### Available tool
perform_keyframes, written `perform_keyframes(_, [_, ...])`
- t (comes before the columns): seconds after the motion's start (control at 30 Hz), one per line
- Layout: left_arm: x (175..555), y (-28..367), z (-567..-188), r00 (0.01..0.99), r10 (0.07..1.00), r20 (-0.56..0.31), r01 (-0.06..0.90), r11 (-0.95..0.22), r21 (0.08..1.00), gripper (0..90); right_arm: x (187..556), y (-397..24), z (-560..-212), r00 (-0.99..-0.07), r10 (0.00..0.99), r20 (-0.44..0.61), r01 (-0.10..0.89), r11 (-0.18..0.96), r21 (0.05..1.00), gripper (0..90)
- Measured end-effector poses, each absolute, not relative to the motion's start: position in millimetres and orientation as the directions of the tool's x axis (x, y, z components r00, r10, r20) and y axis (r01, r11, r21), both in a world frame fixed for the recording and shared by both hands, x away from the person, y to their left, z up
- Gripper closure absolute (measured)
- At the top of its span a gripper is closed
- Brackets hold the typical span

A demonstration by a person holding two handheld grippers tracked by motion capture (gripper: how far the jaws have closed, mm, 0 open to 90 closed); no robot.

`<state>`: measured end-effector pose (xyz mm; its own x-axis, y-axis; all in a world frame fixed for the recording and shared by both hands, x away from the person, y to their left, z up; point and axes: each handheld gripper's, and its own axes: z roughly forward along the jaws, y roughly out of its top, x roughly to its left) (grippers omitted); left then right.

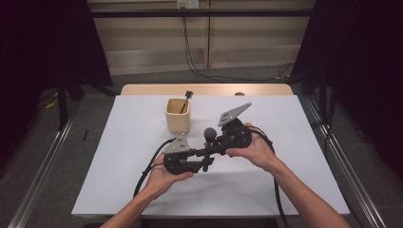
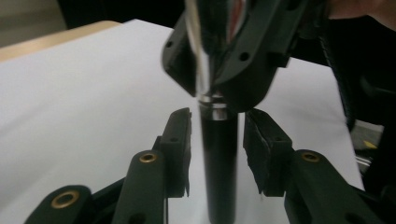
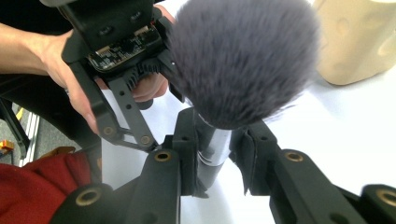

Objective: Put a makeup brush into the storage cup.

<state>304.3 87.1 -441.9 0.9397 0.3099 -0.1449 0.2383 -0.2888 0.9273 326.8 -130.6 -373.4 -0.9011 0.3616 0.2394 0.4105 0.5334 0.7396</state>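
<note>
Over mid-table point(image 1: 142, 142), mid-handover: right claw point(image 3: 212, 154) clamped on brush point(image 3: 238, 60) at the neck, left claw point(image 2: 217, 144) apart around the handle, pads not yet touching; next, probably left clamps, right lets go.

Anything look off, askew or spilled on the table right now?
Nothing stands out. The makeup brush is upright and undamaged, clamped at its ferrule in the right gripper. The left gripper has its jaws around the handle, a gap at each side. The beige cup stands upright with a thin brush leaning inside.
</note>
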Motion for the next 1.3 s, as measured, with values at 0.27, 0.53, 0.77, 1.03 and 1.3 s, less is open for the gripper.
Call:
perform_keyframes(0.27, [307.0,88.7,-442.4,0.936,0.309,-0.166,0.256,-0.281,0.925,70.7,327.3,-129.8,-374.4,-0.899,0.369,0.237,0.414,0.535,0.737,71.8])
perform_keyframes(0.53, [306.7,89.2,-442.2,0.939,0.302,-0.166,0.255,-0.285,0.924,74.5,327.2,-130.0,-375.3,-0.900,0.367,0.236,0.411,0.531,0.741,71.7])
perform_keyframes(0.77, [306.0,89.8,-441.6,0.938,0.308,-0.161,0.252,-0.285,0.925,74.7,326.3,-130.1,-377.2,-0.902,0.364,0.234,0.405,0.519,0.753,71.5])
perform_keyframes(1.03, [306.2,90.7,-440.3,0.938,0.312,-0.150,0.245,-0.291,0.925,74.8,325.0,-131.8,-377.7,-0.900,0.366,0.239,0.405,0.492,0.771,68.0])
perform_keyframes(1.3, [308.3,93.5,-440.0,0.933,0.322,-0.161,0.256,-0.279,0.926,74.8,323.0,-135.6,-377.1,-0.896,0.386,0.220,0.392,0.454,0.800,53.8])
